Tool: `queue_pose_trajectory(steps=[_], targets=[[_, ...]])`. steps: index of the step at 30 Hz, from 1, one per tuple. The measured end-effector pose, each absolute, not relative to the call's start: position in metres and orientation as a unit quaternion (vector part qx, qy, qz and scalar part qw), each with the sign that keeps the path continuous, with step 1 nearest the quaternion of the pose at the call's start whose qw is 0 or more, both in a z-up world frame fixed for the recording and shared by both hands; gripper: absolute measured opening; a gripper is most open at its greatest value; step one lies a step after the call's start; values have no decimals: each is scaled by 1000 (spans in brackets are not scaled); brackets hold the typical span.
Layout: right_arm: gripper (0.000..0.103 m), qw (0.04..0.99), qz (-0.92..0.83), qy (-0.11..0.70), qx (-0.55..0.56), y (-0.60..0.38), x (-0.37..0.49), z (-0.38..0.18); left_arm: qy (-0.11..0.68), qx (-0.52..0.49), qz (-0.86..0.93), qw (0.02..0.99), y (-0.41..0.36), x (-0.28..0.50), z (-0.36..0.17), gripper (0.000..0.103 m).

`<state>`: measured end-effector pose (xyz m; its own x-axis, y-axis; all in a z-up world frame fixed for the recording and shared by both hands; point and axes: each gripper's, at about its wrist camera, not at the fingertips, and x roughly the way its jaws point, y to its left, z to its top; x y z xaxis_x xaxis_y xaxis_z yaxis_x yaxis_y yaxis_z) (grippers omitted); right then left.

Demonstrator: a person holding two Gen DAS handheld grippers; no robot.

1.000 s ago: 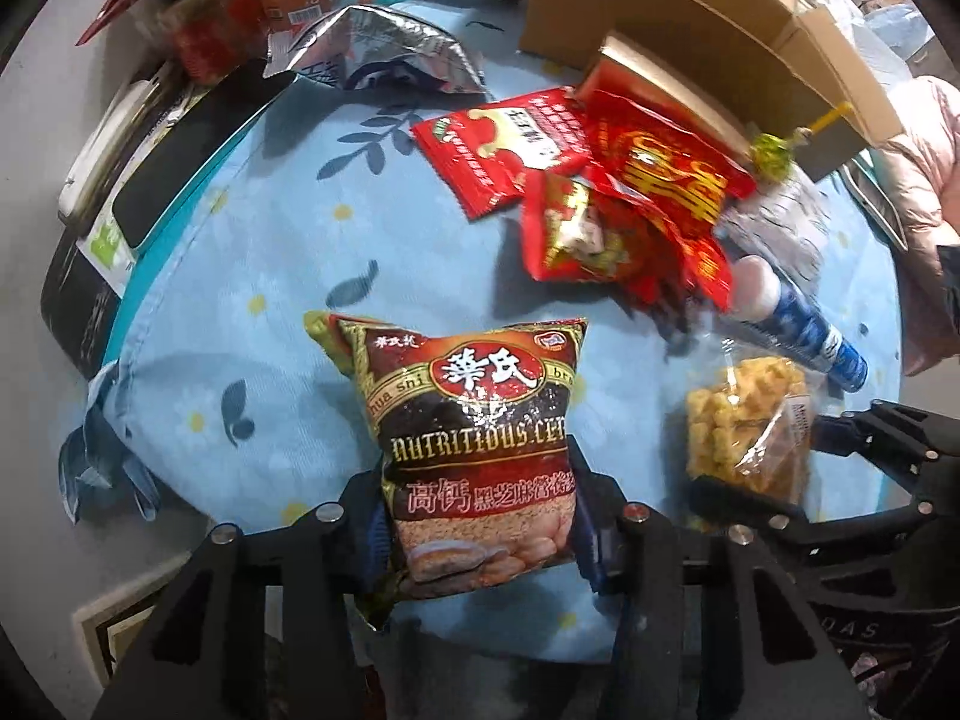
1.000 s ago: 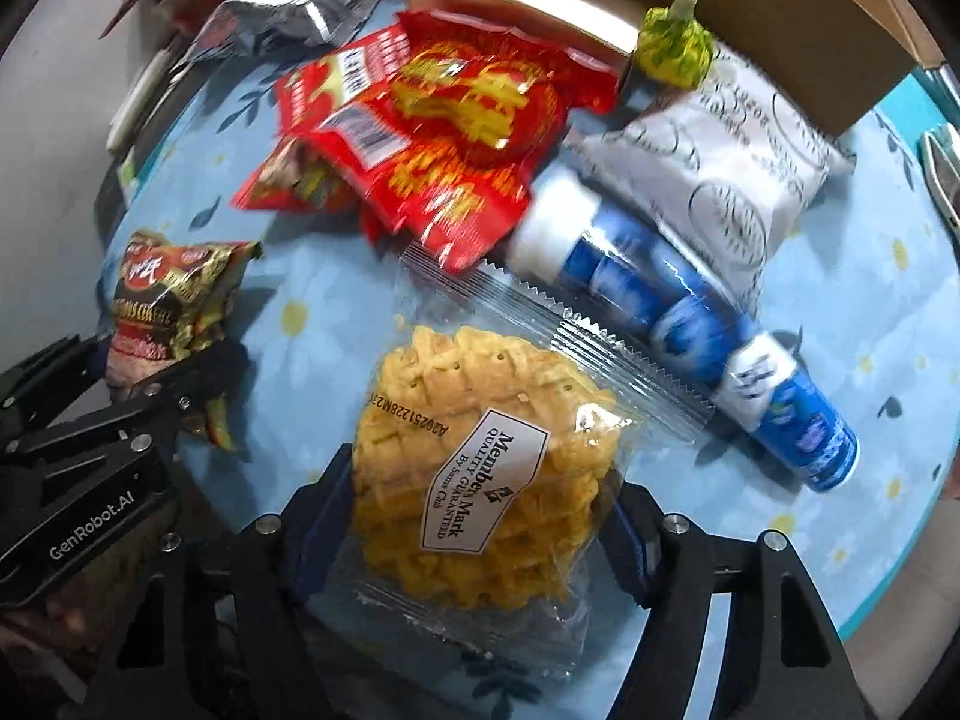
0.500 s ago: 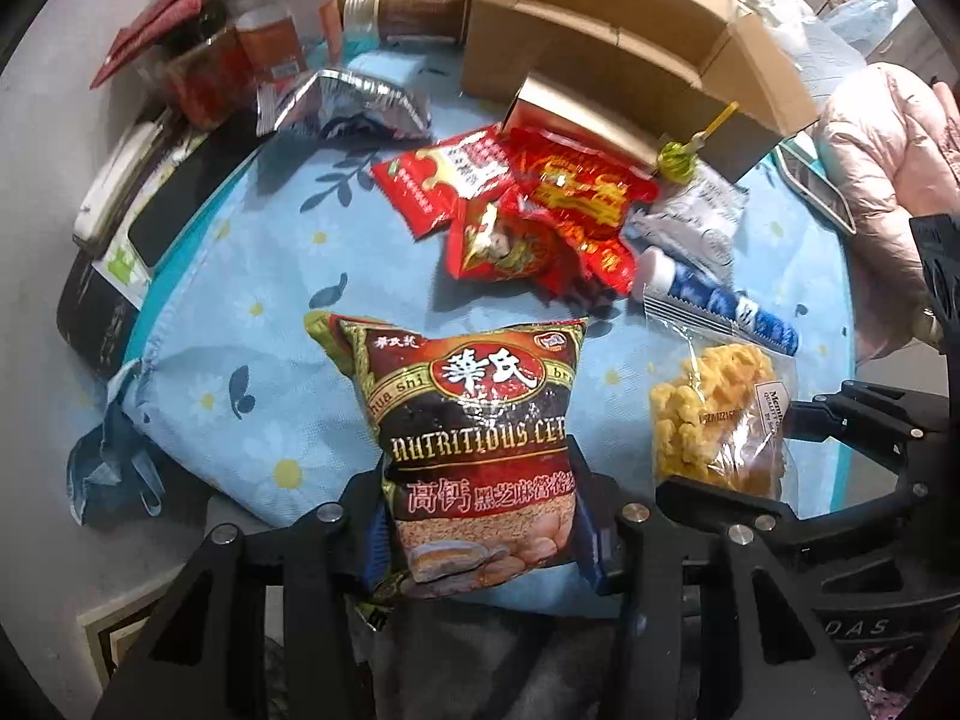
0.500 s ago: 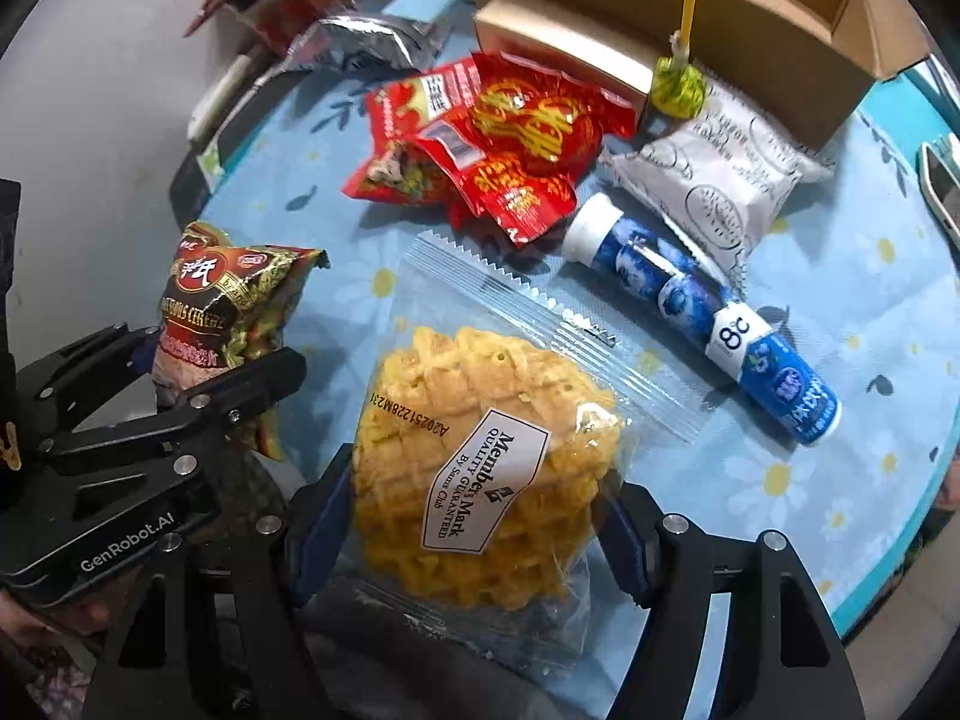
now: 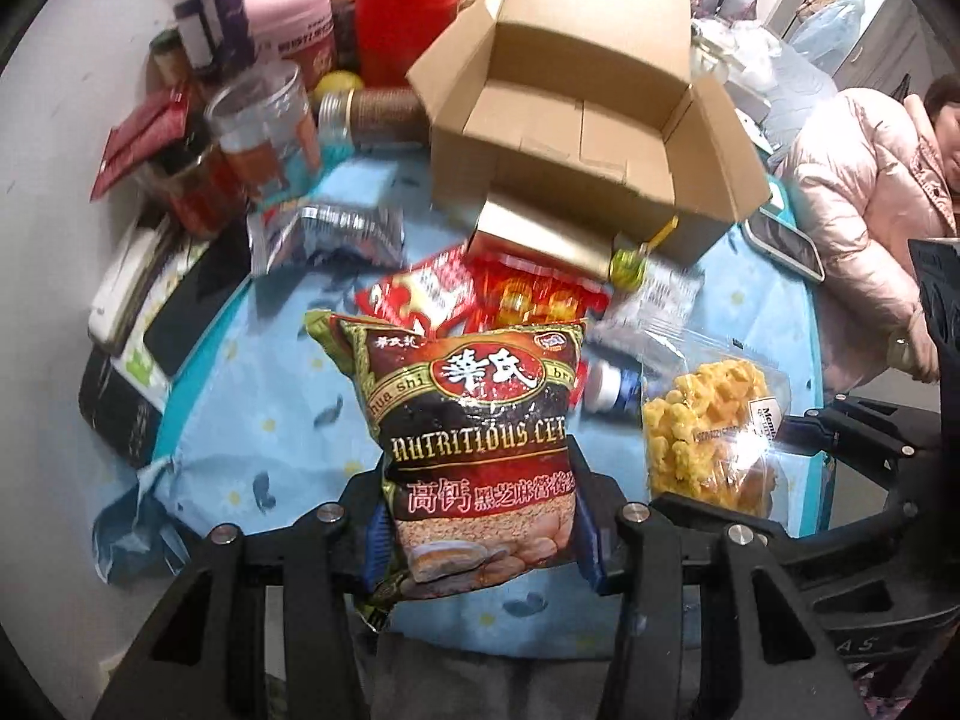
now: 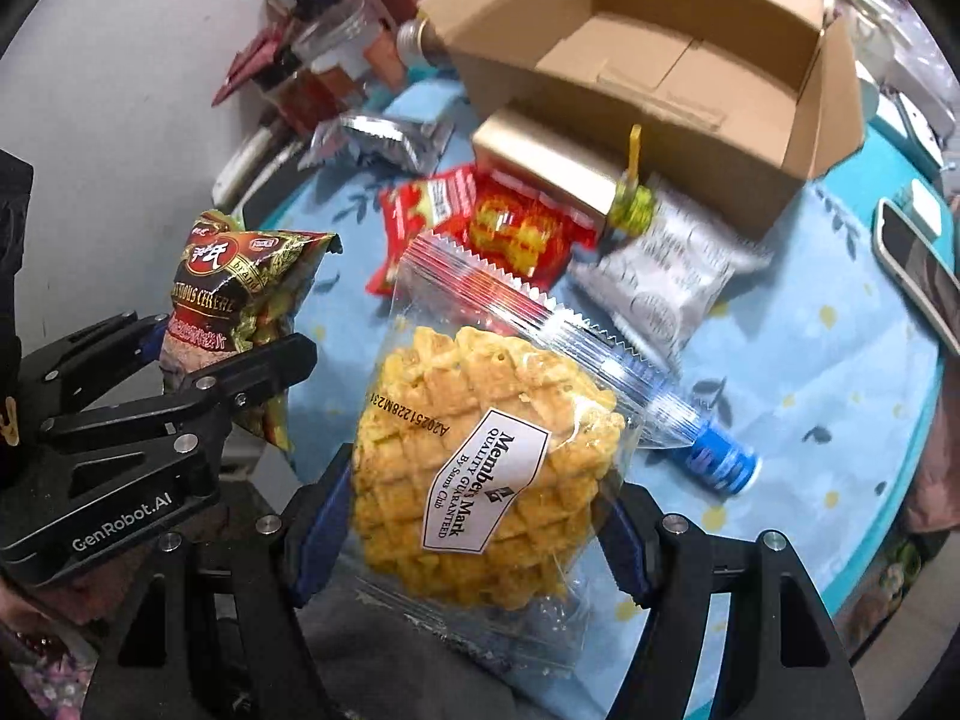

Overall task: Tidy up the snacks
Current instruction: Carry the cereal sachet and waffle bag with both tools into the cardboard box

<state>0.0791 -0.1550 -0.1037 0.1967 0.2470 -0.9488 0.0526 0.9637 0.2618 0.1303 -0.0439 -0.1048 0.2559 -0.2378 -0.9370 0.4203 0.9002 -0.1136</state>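
Note:
My left gripper (image 5: pixel 480 516) is shut on a dark red cereal bag (image 5: pixel 474 432) and holds it up above the table's near edge; the bag also shows in the right wrist view (image 6: pixel 234 306). My right gripper (image 6: pixel 474 510) is shut on a clear pack of yellow waffle biscuits (image 6: pixel 480 456), also seen at the right of the left wrist view (image 5: pixel 702 426). An open cardboard box (image 5: pixel 588 138) stands at the back of the table, empty inside (image 6: pixel 672 60). Red snack packets (image 6: pixel 480 222), a white packet (image 6: pixel 666 288), a silver packet (image 5: pixel 324 234) and a blue bottle (image 6: pixel 714 456) lie before it.
The round table has a blue flowered cloth (image 5: pixel 270 372). Jars, cups and tins (image 5: pixel 288 60) crowd the back left. Flat dark devices (image 5: pixel 156 312) lie at the left edge. A phone (image 6: pixel 918 264) lies at the right. A person in a pink jacket (image 5: pixel 864 180) sits there.
Both grippers have risen and drawn back from the table with their packs held. The box's open inside has come into view.

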Motion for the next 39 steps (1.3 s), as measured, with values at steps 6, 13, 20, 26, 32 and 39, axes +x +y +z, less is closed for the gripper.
queue_pose_trajectory(steps=[6,13,20,26,32,39], targets=[[73,776,53,616,121,-178,99,-83,562,82,-223,792,-63,158,-92,47],[73,790,35,599,128,-206,136,-66,549,79,-240,797,-89,200,-80,47],[73,804,23,581,126,-228,178,-53,533,83,-264,800,-116,249,-71,47],[73,807,15,576,127,-246,211,-51,520,89,-278,803,-136,286,-70,47],[73,810,4,573,125,-262,241,-59,512,101,-282,805,-154,320,-75,47],[73,811,-16,572,122,-281,275,-71,516,106,-280,803,-173,355,-92,47]])
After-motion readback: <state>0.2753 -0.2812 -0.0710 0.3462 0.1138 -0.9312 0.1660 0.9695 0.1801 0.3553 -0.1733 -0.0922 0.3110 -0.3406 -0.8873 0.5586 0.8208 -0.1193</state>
